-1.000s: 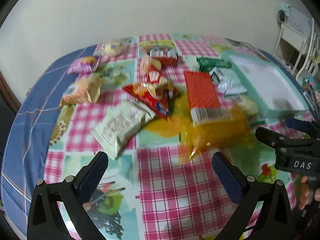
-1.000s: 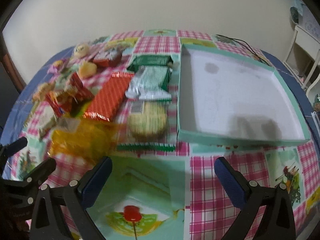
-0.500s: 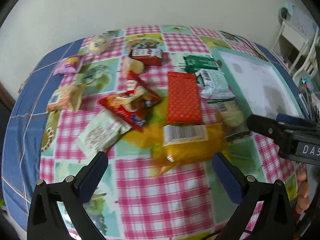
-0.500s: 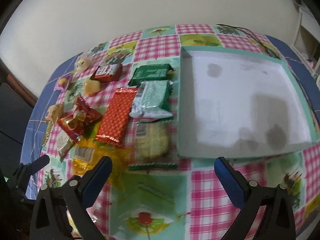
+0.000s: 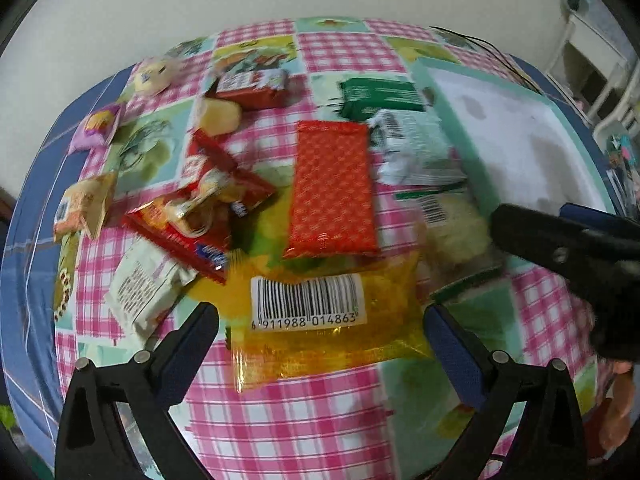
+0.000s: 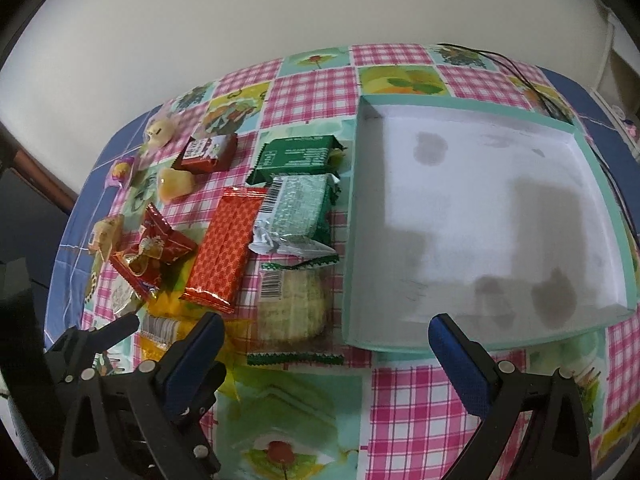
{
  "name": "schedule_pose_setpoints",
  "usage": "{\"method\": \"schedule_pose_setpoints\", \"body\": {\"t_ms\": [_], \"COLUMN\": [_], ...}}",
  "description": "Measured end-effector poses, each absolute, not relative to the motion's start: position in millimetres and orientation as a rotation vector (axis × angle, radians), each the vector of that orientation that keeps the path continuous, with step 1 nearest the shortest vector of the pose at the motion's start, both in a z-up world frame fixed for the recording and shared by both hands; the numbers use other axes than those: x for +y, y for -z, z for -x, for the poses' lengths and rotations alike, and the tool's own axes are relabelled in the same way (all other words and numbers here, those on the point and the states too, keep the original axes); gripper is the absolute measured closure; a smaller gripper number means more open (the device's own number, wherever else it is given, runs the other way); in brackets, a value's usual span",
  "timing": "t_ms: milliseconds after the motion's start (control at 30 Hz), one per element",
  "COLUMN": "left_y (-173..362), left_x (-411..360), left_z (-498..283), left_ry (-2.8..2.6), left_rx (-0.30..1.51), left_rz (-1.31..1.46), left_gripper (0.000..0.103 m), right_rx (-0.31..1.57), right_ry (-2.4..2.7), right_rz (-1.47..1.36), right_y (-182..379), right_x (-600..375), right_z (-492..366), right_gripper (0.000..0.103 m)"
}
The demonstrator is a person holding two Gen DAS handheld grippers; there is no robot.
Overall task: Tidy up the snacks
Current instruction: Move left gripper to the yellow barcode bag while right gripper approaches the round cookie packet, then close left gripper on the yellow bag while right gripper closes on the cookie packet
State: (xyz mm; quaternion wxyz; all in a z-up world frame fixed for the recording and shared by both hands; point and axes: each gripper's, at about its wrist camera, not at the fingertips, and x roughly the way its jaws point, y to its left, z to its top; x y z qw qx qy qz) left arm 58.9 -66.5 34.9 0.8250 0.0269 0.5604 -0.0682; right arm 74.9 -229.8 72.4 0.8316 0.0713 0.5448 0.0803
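Left wrist view: my left gripper (image 5: pixel 320 334) and right gripper (image 6: pixel 325 342) are spread wide over the checkered tablecloth (image 5: pixel 304 412) by the white wall (image 6: pixel 200 20).

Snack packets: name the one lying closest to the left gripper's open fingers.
The clear yellow packet with the white barcode label, lying just ahead of the left gripper. The red patterned packet and the others lie farther back.

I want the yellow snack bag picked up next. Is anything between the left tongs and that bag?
Nothing visible is. The left tongs are open, and the yellow bag lies flat on the tablecloth right ahead, between the two fingers. Only the red wafer pack overlaps its far edge, beyond the tongs.
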Motion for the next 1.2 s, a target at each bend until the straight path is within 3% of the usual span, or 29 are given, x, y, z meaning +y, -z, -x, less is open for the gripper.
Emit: {"method": "schedule_pose_setpoints", "body": {"t_ms": [167, 633, 1200], "left_y": [-34.8, -33.1, -30.9], "left_x": [-35.9, 0.1, 0.5], "left_z": [-57.0, -55.2, -58.0], "left_ry": [0.095, 0.061, 0.073], "left_rx": [1.188, 1.185, 1.183], "left_rz": [0.013, 0.116, 0.1], "left_gripper": [0.002, 0.002, 0.003], "right_rx": [1.157, 1.173, 1.277], "right_ry": [-0.215, -0.298, -0.335], "right_rz": [-0.142, -0.08, -0.077], "right_y": [-69.1, -58.6, -31.6], "right_x": [-219.3, -188.3, -170.6], "right_z": [-79.0, -88.0, -94.9], "right_gripper": [0.002, 0.024, 0.027]}}
